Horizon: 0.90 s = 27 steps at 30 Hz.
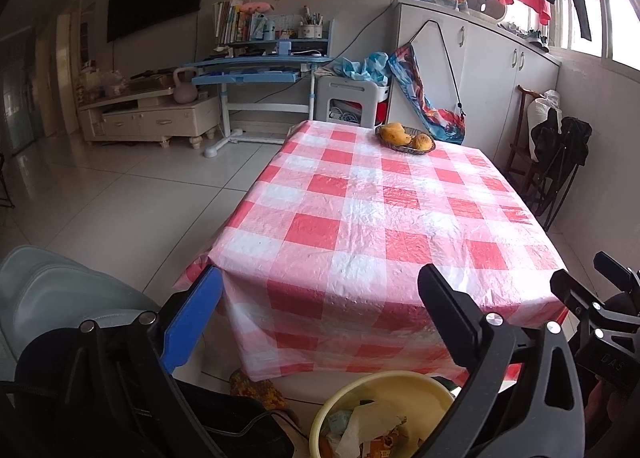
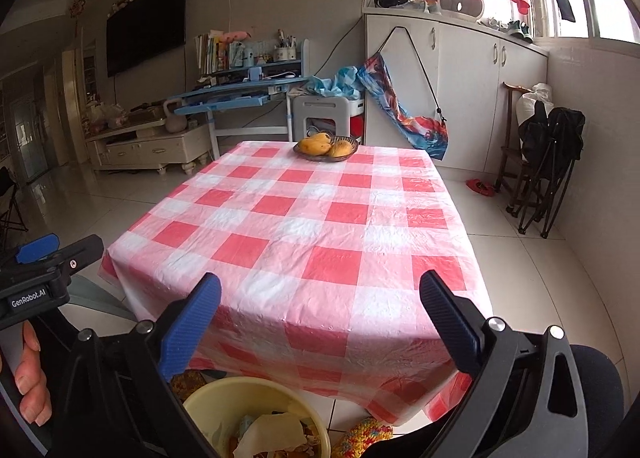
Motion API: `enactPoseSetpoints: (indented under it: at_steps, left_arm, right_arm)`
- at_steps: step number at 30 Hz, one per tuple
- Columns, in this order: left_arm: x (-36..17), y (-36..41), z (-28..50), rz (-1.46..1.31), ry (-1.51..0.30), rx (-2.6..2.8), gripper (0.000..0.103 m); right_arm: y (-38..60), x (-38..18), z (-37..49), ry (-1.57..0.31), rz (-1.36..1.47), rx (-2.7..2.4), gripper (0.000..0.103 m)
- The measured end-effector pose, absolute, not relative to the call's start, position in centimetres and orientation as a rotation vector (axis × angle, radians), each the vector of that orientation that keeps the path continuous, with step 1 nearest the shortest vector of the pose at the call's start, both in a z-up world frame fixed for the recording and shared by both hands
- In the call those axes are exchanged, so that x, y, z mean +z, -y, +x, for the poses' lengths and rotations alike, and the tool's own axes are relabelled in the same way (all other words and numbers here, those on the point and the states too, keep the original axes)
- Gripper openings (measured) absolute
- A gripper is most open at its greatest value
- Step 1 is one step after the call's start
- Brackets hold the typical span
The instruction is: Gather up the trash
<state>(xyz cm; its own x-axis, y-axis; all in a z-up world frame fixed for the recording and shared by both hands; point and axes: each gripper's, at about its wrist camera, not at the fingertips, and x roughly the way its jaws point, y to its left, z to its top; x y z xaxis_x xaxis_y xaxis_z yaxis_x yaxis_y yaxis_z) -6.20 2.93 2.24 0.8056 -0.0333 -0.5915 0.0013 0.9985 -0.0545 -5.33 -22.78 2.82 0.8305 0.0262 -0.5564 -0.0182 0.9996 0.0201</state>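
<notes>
A yellow bin (image 1: 420, 384) stands on the floor below the table's near edge, holding crumpled paper and wrappers (image 1: 368, 426). It also shows in the right wrist view (image 2: 224, 394) with the trash (image 2: 272, 434) inside. My left gripper (image 1: 320, 318) is open and empty, held above the bin in front of the table. My right gripper (image 2: 320, 318) is open and empty, also above the bin. The right gripper shows at the right edge of the left wrist view (image 1: 600, 298); the left gripper shows at the left of the right wrist view (image 2: 44, 258).
A table with a red-and-white checked cloth (image 1: 380, 217) fills the middle. A basket of mangoes (image 1: 406, 137) sits at its far edge. A grey chair (image 1: 52, 298) is at the left. A folded black chair (image 2: 548, 161) leans at the right wall. A knitted slipper (image 2: 360, 436) lies by the bin.
</notes>
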Motion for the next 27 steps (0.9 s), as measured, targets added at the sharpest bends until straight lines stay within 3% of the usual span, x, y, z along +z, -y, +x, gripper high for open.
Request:
enactPoseSetpoints:
  at_steps: [27]
  left_arm:
    - [2.43,-2.78,-6.19,-0.039,-0.628,-0.007,0.096]
  right_arm:
    - [22.61,2.36,-5.27,-0.588,-0.01,-0.005,0.095]
